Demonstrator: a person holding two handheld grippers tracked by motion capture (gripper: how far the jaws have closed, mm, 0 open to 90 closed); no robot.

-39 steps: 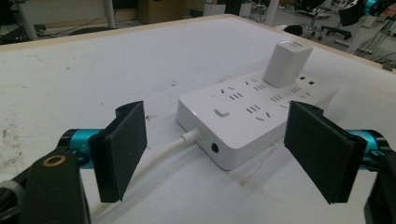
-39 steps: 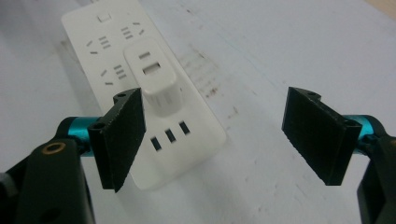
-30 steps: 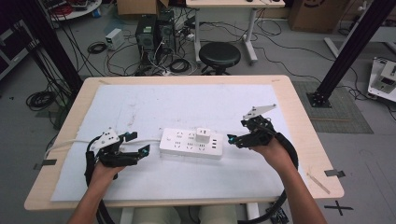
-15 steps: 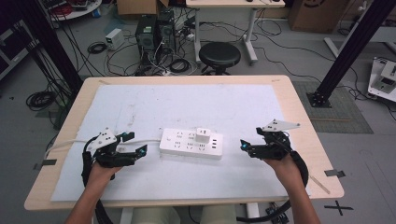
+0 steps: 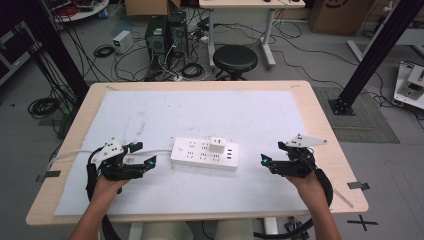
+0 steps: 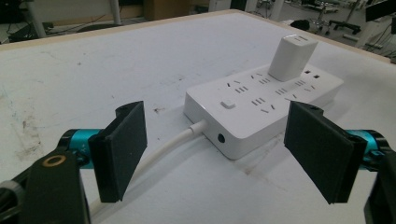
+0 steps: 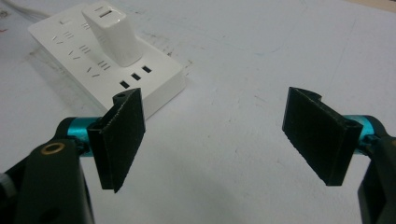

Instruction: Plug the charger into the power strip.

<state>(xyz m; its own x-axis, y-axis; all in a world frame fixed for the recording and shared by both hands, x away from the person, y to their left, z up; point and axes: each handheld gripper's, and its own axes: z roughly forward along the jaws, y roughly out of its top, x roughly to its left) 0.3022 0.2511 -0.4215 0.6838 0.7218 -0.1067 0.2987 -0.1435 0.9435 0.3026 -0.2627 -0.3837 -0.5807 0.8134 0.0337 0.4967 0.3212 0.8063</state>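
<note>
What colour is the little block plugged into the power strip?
White, like the white plastic power strip under it; the boxy charger block shows best in the left gripper view.

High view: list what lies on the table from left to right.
Left tool → white cable → power strip → white charger plugged into it → right tool.

Right hand-held gripper (image 5: 263, 161): pulling back rightward, away from the power strip (image 5: 204, 154).
Left hand-held gripper (image 5: 145, 154): edging slightly left.

power strip (image 7: 107, 65) far end cut off (top edge), socket markings too small
</note>
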